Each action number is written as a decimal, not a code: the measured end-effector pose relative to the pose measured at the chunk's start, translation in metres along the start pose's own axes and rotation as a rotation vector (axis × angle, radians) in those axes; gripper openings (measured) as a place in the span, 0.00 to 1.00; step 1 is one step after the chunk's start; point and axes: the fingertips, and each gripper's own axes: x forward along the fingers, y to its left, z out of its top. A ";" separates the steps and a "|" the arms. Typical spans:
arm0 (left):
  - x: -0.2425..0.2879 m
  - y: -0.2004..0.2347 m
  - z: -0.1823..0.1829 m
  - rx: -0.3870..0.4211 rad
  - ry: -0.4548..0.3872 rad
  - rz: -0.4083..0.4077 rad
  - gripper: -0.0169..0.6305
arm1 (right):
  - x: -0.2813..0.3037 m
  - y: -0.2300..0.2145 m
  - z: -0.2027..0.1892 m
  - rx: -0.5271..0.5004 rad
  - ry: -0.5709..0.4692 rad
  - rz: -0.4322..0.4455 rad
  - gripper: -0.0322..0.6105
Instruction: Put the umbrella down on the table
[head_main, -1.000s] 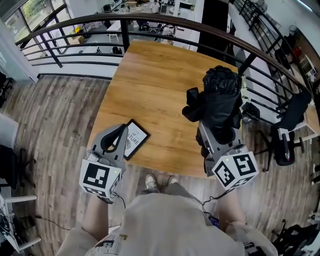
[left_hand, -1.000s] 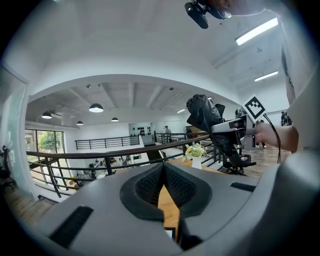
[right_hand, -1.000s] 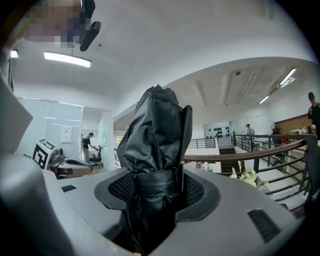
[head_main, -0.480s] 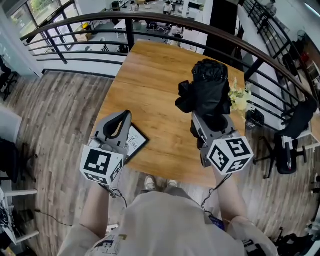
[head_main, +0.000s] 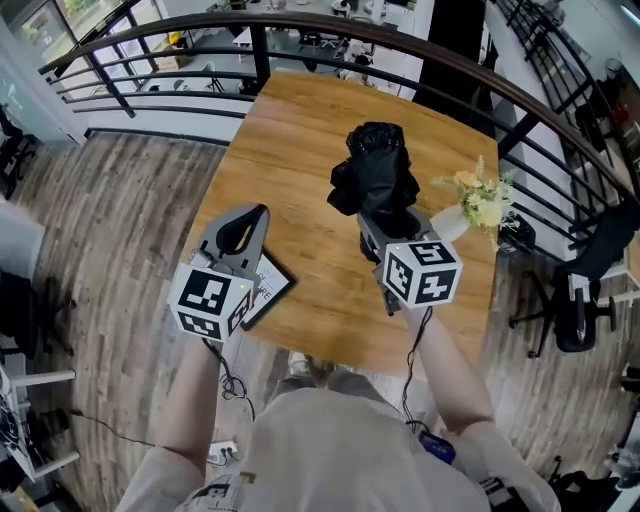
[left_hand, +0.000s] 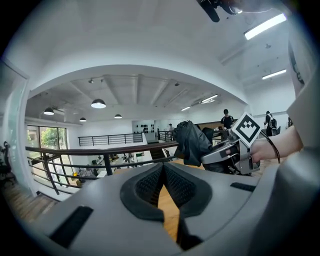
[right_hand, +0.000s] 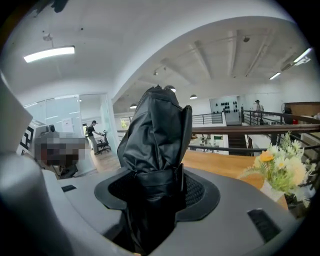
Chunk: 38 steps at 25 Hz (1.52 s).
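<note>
Head view: my right gripper has its fingers clamped on the folded black umbrella. The bundle sticks out past my fingertips over the middle of the wooden table. (I cannot tell from here whether any part of it touches the wood.)

Right gripper view: the umbrella fills the gap between my right gripper's fingers. Both pads press on its lower, strapped part, and the loose fabric bulges above the pinch. The table top lies beyond the fingertips. A vase of yellow and white flowers stands to the right of my fingers.

Head view again: the flowers stand just right of my right fingers, near the table's right edge.

Left gripper view: my left gripper's fingers are pressed together at the tips, with nothing between them. A narrow slot behind the tips shows bare wood. The umbrella and the right gripper sit up and to the right of my left fingertips, well apart from them.

Head view: my left gripper hangs over the table's near left edge. A framed picture lies flat on the wood below and behind the fingertips, at the corner. A dark railing curves past the table's far side, beyond both sets of fingers.
</note>
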 end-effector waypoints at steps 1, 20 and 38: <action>0.005 -0.001 -0.009 -0.019 0.014 -0.003 0.05 | 0.007 -0.001 -0.010 0.003 0.019 0.000 0.44; 0.039 -0.013 -0.208 -0.352 0.331 -0.036 0.05 | 0.144 -0.007 -0.228 0.050 0.534 -0.005 0.44; 0.037 -0.018 -0.220 -0.348 0.378 -0.035 0.05 | 0.144 -0.026 -0.220 0.166 0.475 0.008 0.37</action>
